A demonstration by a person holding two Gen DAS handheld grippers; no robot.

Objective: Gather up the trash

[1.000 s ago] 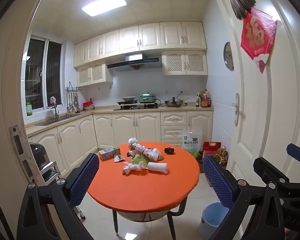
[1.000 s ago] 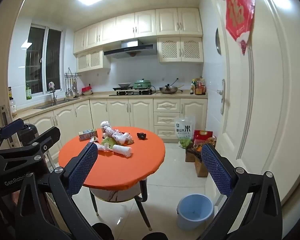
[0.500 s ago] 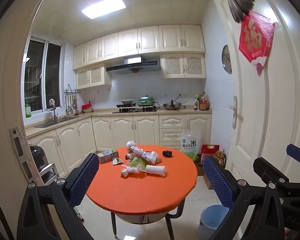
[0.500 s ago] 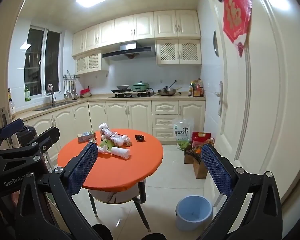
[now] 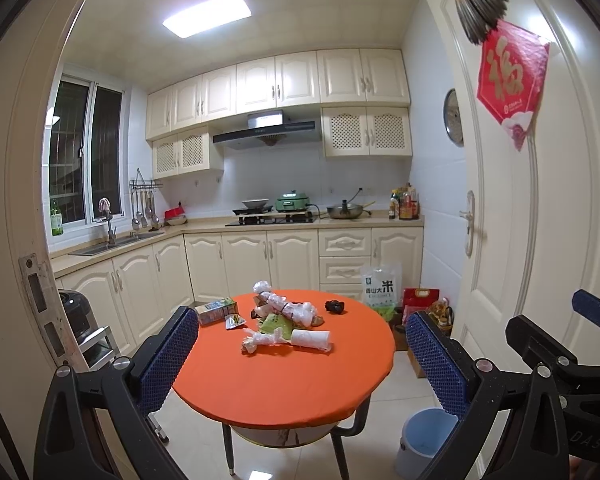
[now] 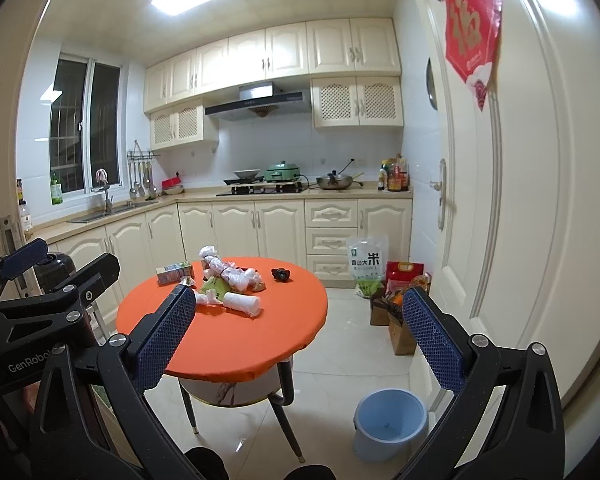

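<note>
At the lower left of the left wrist view, the left claw hangs released, its blue pads spread wide with nothing between them. Centre frame, the round orange worktop carries the trash: a small carton at its left edge, a snack wrapper just beside it, crumpled white plastic bundles in the middle and a small dark object toward the right. The right claw is likewise released. A blue bin stands on the floor at the lower right.
</note>
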